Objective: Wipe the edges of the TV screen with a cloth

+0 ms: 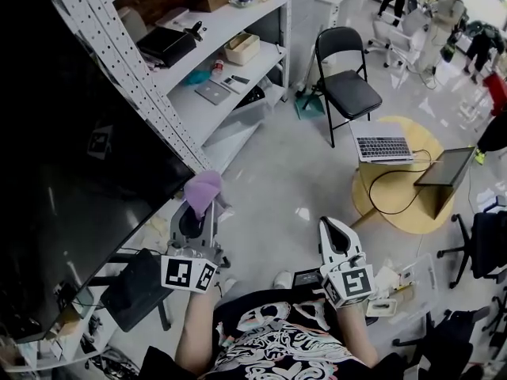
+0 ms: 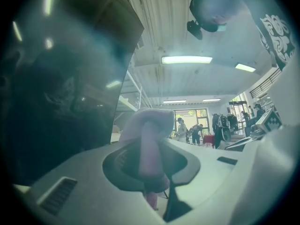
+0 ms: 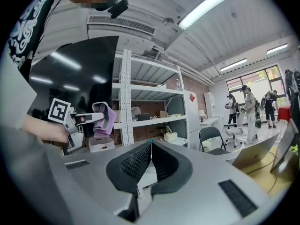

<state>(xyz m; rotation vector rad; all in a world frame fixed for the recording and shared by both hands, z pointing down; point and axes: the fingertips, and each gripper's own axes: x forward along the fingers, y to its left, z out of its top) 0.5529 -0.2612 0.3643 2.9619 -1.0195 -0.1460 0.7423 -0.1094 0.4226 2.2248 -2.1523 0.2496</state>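
Pinching a soft bunched lilac cloth [image 1: 203, 190], left hand-held gripper [image 1: 196, 206] sits beside glossy TV screen [image 1: 71, 133]; right hand-held gripper [image 1: 330, 226] closed.

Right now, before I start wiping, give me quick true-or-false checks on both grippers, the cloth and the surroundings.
1. The left gripper grips the purple cloth. True.
2. The right gripper is open. False: its fingers are together, with nothing between them.
3. The cloth lies on the middle of the TV. False: it is beside the TV's edge.
4. An open laptop sits on the round table. True.
5. Someone sits on the folding chair. False: it is empty.
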